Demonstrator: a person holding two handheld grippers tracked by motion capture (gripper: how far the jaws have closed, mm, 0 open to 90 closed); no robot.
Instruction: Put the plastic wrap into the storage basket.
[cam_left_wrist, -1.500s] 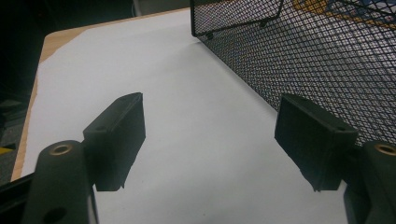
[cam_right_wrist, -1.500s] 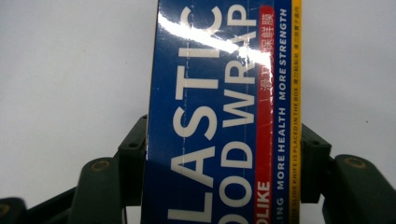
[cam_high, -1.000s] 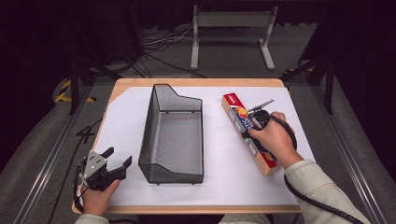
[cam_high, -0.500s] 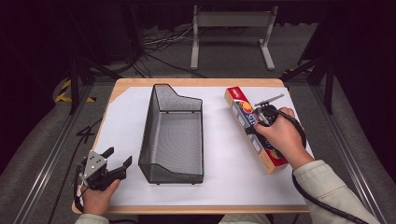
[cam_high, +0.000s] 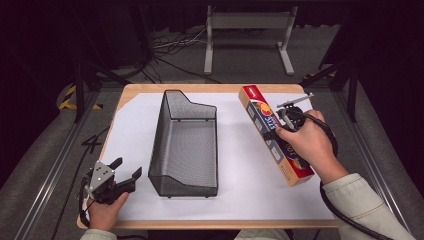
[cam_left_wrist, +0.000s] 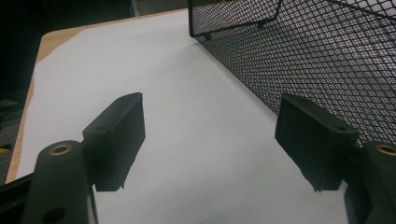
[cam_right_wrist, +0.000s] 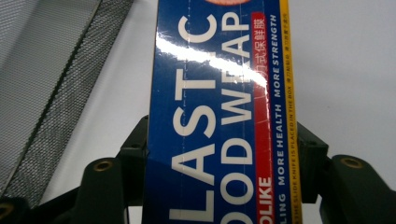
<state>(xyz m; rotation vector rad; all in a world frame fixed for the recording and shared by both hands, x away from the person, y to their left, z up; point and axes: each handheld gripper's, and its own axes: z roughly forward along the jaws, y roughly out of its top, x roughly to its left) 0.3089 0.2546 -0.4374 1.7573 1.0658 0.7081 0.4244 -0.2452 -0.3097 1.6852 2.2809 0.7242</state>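
The right hand-held gripper clamps the wrap box across its width, over the bench's right side beside the basket; the left hand-held gripper rests wide open; gripped off-centre, the long glossy box could pivot or slip, likely snagging the mesh rim.

We see a recording lab or studio rather than a home. The wooden surface is covered with a plain white sheet and flanked by metal rails. Around it we note dark surroundings, grey carpet, loose cables on the floor, yellow-black hazard tape and a grey metal stand behind.
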